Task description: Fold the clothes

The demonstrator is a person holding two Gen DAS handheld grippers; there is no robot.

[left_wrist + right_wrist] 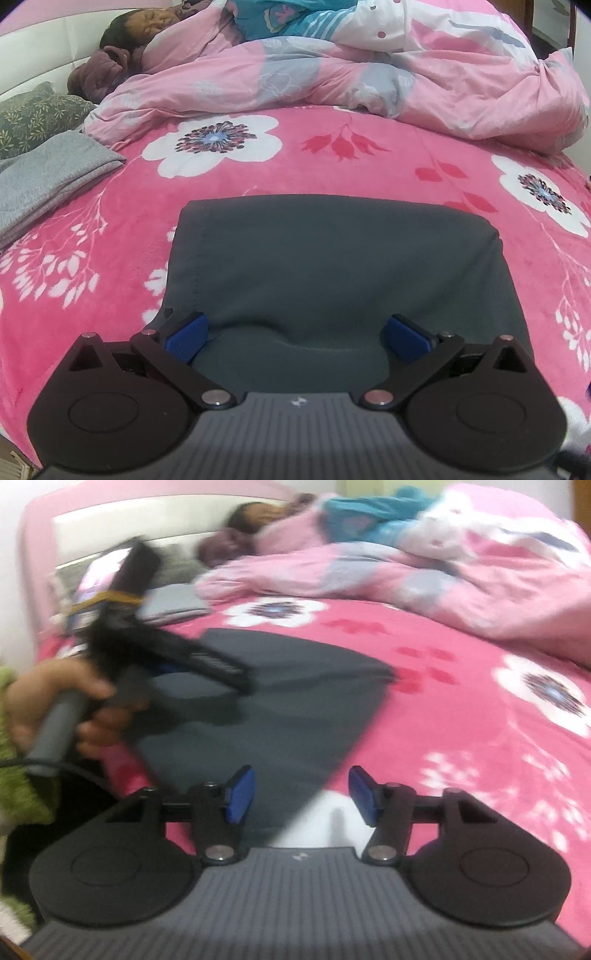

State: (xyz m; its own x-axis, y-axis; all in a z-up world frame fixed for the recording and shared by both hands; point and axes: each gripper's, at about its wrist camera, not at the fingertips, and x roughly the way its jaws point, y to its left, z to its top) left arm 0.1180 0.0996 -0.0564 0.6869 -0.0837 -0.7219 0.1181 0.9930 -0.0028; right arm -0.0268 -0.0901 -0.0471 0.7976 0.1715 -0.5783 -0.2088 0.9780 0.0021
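Tongs, left (pixel 297 338) and right (pixel 301 799), spread over folded dark garment (pixel 332 258).

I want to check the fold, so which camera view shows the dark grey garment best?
The left wrist view. There the dark grey garment is sharp and almost wholly visible, folded on the pink floral blanket. The right wrist view is blurred, and the left tongs hide part of the garment there.

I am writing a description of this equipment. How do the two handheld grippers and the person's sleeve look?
Each gripper, left gripper and right gripper, has black linkage arms, round black discs, silver pivot pins, a ribbed grey body and blue fingers. The left one has a grey handle with a black cable. The sleeve is fuzzy green.
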